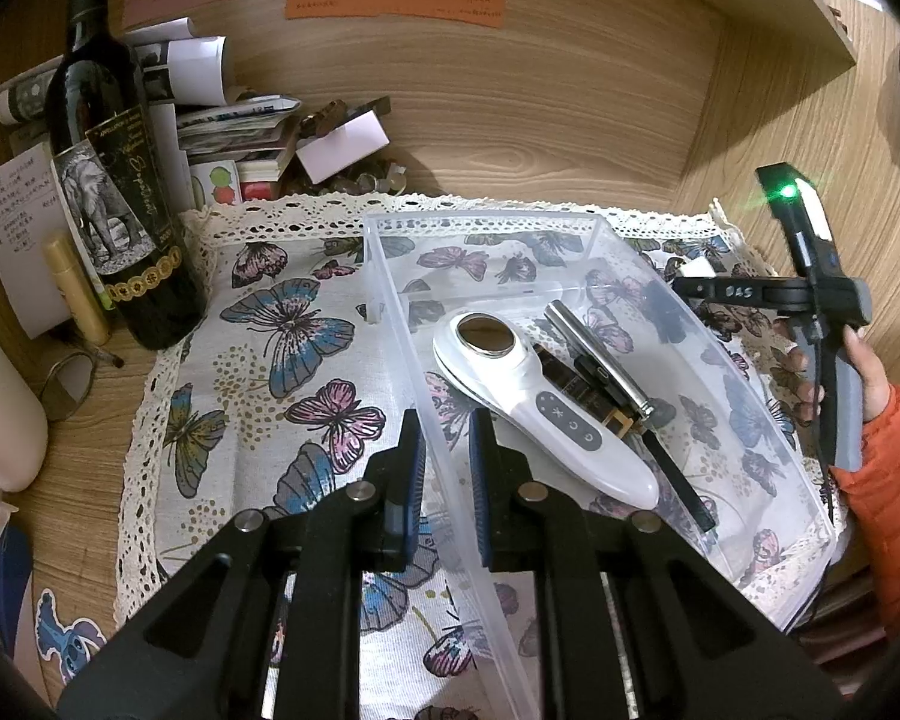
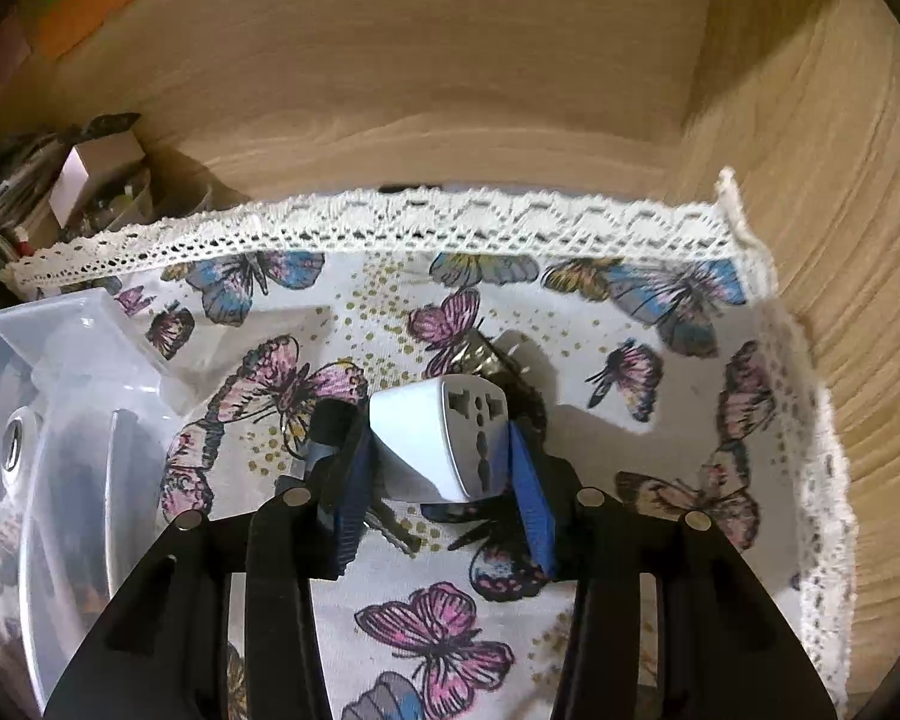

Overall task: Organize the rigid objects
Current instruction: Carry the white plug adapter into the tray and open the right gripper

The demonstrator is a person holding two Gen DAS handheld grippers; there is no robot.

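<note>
My main worry is the clear bin (image 1: 390, 300): my left gripper (image 1: 447, 468) is clamped on its near wall, so a tug could tip it and spill the white massager (image 1: 546, 408) and metal bar (image 1: 594, 354) inside. The smaller risk is the white plug adapter (image 2: 444, 444); my right gripper (image 2: 438, 480) pinches its smooth sides just off the butterfly cloth (image 2: 660, 372), and it may twist loose. From that gripper the bin sits at nine o'clock. Both grippers tilt steeply downward
</note>
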